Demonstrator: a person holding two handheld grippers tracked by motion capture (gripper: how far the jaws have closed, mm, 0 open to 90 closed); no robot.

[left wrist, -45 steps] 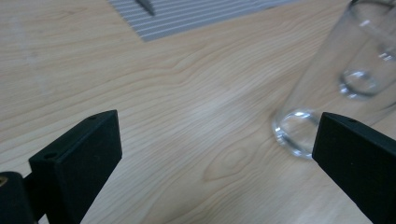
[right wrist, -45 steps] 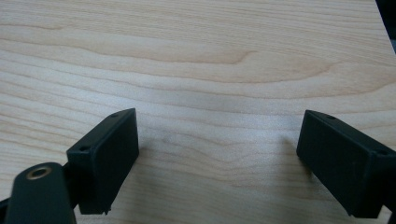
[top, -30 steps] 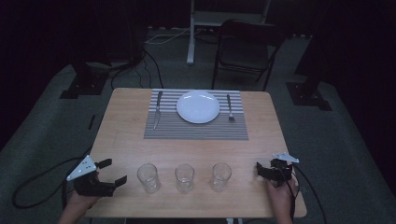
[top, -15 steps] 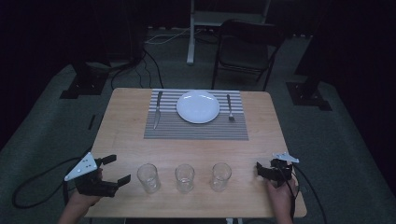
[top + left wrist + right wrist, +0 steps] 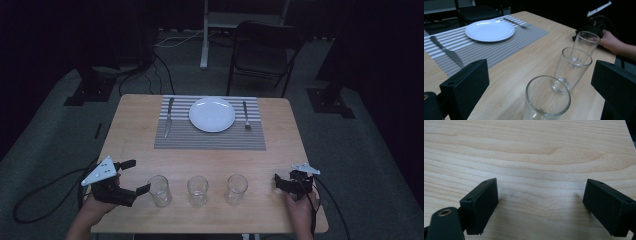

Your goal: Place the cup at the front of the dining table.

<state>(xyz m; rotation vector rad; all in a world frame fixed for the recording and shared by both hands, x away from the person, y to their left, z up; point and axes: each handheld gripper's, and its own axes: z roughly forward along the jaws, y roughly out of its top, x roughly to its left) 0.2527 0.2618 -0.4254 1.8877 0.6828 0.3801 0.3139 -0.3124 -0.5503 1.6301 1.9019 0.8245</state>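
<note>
Three empty clear glasses stand in a row near the table's front edge: left glass [image 5: 160, 190], middle glass [image 5: 198, 190], right glass [image 5: 236, 189]. My left gripper [image 5: 138, 175] is open wide just left of the left glass, pointing at it and apart from it. In the left gripper view the nearest glass [image 5: 547, 100] stands ahead between the jaws of that gripper [image 5: 540, 86], with the two other glasses [image 5: 573, 67] lined up behind it. My right gripper [image 5: 278, 182] rests open right of the row, and the right gripper view has it [image 5: 540, 202] over bare wood.
A striped placemat [image 5: 210, 135] at the far side carries a white plate [image 5: 212, 114], a knife [image 5: 168, 117] on its left and a fork [image 5: 245, 115] on its right. Beyond the table stand a dark chair [image 5: 262, 60] and floor cables.
My left gripper has lifted, turned and moved right toward the left glass. The right gripper has stayed where it was.
</note>
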